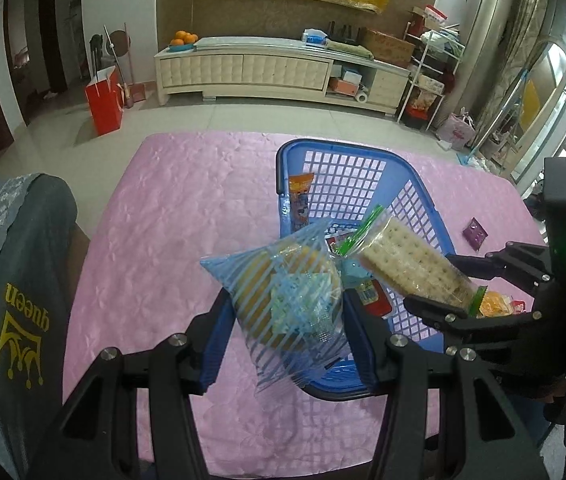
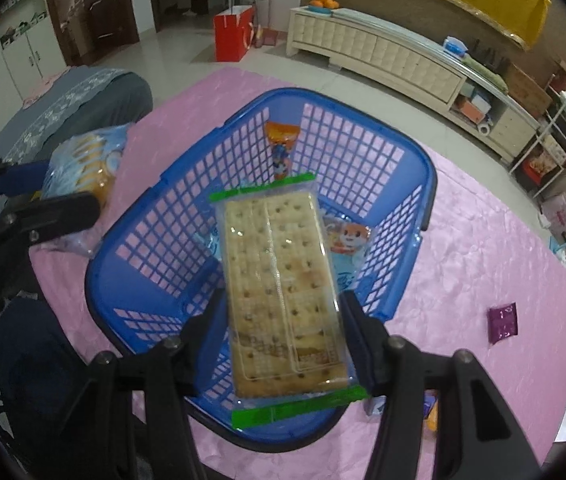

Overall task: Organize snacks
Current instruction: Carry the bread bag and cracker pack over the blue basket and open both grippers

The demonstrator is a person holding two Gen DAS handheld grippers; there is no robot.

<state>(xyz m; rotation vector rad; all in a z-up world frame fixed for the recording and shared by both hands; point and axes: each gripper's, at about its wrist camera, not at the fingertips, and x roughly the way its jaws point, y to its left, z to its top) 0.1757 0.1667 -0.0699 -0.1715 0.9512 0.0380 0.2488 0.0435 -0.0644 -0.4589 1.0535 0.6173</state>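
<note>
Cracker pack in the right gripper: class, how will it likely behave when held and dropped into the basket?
The cracker pack probably stays stiff: it juts straight out of the right gripper without sagging. It is likely fragile, since thin crackers show through the clear wrap. The glossy film may be slippery, so it could slide into the blue basket on release.
</note>
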